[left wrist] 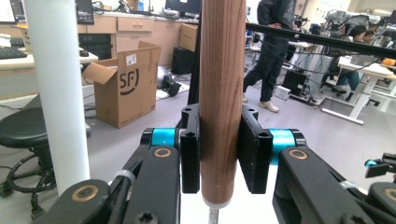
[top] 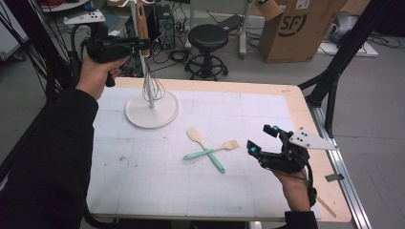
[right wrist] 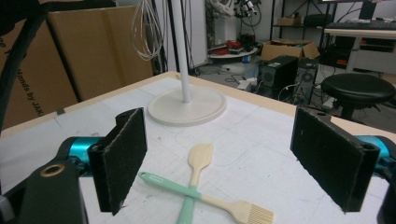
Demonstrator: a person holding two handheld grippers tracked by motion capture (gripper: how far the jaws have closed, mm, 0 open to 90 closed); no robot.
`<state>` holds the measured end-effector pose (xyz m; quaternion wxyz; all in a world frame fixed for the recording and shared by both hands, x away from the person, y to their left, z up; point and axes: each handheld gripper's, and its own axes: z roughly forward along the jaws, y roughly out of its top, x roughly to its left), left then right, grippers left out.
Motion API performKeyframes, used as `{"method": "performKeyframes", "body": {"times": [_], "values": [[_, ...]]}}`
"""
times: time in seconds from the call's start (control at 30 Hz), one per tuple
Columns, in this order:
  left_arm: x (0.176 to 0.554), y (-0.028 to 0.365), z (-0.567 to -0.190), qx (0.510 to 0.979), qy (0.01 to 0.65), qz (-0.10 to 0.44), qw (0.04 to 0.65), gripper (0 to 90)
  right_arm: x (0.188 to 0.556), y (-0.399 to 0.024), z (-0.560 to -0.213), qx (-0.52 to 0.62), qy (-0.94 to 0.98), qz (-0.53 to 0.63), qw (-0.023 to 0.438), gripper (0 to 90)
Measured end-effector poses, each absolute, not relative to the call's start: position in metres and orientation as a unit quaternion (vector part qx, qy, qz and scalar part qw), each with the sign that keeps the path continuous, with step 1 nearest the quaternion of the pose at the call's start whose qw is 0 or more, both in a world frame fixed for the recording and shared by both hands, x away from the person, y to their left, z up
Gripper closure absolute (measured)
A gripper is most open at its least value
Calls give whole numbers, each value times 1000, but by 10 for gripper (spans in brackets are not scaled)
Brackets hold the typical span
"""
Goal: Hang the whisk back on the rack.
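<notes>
The left gripper (top: 141, 45) is raised above the far left of the tabletop (top: 143, 181), its jaws clenched on the wooden handle of a whisk (left wrist: 222, 93). The handle stands upright between the pads, and the wire loops hang below, just beside the white pole of a round-based stand (top: 152, 110). The right gripper (top: 262, 139) hovers over the right side with jaws spread wide, grasping nothing. A spatula (top: 204, 148) and brush (top: 212, 150) lie crossed just ahead of them.
</notes>
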<state>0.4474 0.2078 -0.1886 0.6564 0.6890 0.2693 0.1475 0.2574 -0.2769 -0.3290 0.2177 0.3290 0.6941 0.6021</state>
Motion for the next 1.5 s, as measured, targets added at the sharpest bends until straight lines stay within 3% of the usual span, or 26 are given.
{"method": "performKeyframes", "body": {"times": [0.63,0.87,0.97,1.03,1.2,1.5], "values": [[461,209,-198,688,290,165,644,717,258,-283,-333,339,687,605,217,176],[438,214,-199,680,308,190,638,460,252,-291,-334,346,685,599,229,176],[426,220,-203,658,337,200,644,311,249,-297,-336,350,685,594,234,175],[418,225,-207,646,345,202,651,262,248,-301,-338,353,684,593,237,176],[396,229,-219,644,331,212,657,212,244,-311,-343,360,683,587,242,176],[356,229,-237,636,293,243,672,210,243,-330,-351,377,677,582,247,175]]}}
